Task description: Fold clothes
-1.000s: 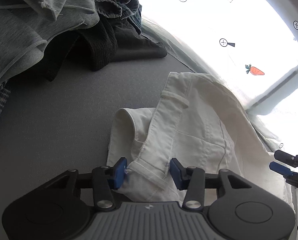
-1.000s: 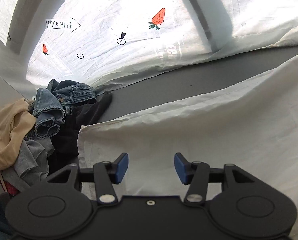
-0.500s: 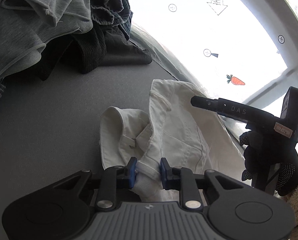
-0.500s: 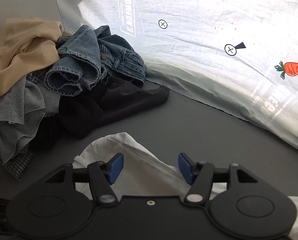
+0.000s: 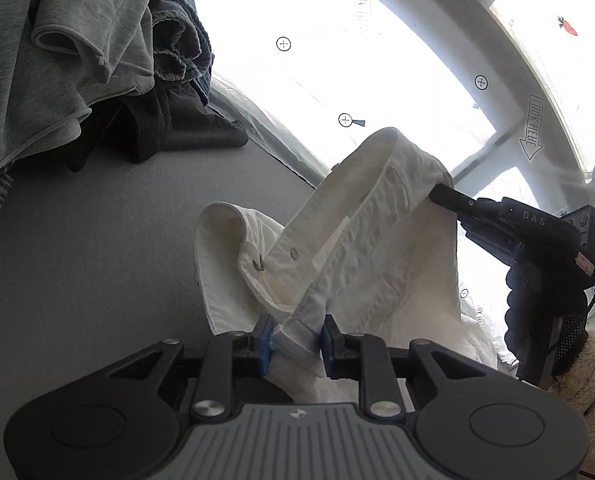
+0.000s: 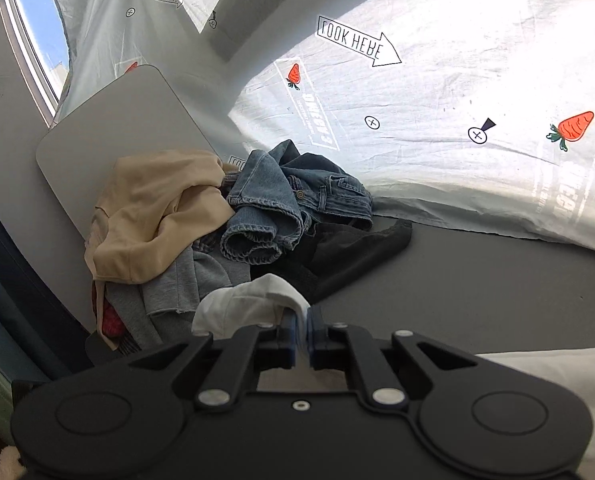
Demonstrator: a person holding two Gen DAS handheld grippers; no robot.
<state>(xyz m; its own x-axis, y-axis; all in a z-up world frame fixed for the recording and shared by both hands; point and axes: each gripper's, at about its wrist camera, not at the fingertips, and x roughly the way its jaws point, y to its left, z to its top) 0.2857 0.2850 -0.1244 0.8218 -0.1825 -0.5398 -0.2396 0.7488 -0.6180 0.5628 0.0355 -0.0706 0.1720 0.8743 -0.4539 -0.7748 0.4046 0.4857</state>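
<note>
While the left gripper (image 5: 294, 339) pinches one end of the white trousers' (image 5: 377, 256) waistband between its blue pads, the right gripper (image 5: 437, 194) clamps the waistband farther along, its pads (image 6: 290, 330) pressed together on a fold of the white cloth. Held between the two, the trousers hang lifted above the gray tabletop (image 5: 89, 264), a button showing on the band. Behind lies a heap of clothes: blue jeans (image 6: 293, 196), a tan garment (image 6: 157, 208), a gray sweatshirt (image 5: 49, 80) and a black garment (image 6: 357, 248).
</note>
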